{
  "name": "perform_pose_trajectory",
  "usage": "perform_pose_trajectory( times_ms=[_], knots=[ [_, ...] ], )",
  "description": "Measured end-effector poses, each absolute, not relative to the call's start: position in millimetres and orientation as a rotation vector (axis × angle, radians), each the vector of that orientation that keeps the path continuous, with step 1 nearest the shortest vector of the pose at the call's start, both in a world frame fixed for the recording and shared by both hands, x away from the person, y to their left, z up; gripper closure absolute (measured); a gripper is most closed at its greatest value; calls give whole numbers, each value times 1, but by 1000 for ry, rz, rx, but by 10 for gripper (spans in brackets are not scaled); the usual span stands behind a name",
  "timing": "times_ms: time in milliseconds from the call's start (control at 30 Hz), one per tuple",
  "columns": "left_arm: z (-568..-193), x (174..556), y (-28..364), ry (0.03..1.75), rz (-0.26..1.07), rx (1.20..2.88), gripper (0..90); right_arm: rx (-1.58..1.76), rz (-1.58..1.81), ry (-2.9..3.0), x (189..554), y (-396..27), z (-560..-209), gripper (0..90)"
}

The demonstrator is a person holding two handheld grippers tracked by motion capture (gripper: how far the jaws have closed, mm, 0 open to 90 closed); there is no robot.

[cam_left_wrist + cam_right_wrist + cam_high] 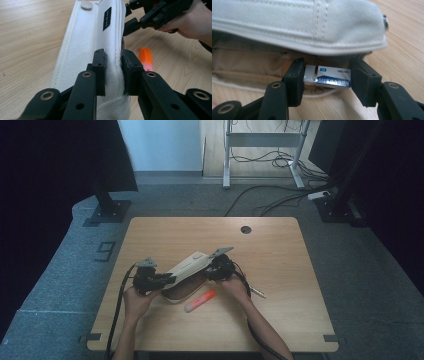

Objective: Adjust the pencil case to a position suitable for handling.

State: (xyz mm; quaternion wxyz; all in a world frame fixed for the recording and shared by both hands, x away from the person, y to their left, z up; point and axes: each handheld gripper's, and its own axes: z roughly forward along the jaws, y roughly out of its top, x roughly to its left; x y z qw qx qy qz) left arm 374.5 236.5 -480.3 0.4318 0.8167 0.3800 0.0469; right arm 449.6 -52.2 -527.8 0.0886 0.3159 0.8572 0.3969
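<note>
On the wooden table, the left gripper sits at about nine o'clock from the cream canvas pencil case, held in the person's left hand, its cable trailing toward six o'clock. In the left gripper view its two black jaws are clamped tight on the case's upper flap, pinching a fold of the cloth along the stitched edge; the flap runs away toward twelve o'clock, with a round snap and a small black label on it. The case lies slantwise near the table's middle, flap lifted and mouth gaping toward five o'clock, so the brownish lining shows under the raised flap. Just beside the case at about five o'clock lies an orange-and-white marker, flat on the wood and clear of both grippers. At three o'clock of the case comes the right gripper, held in the right hand. In the right gripper view its jaws are closed on a white eraser in a blue-and-white sleeve, gripped end to end, poised right at the open mouth of the case, beneath the flap's zipped rim. A small silver pen-like object lies on the table at four o'clock of that hand.
</note>
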Motion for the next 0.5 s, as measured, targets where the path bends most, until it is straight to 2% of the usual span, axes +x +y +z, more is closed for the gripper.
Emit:
perform_pose_trajectory(
  times_ms=[500],
  knots=[
    [-479,373,231,923,103,2047,745,962,1152,2522,460,-36,-534,462]
  ],
)
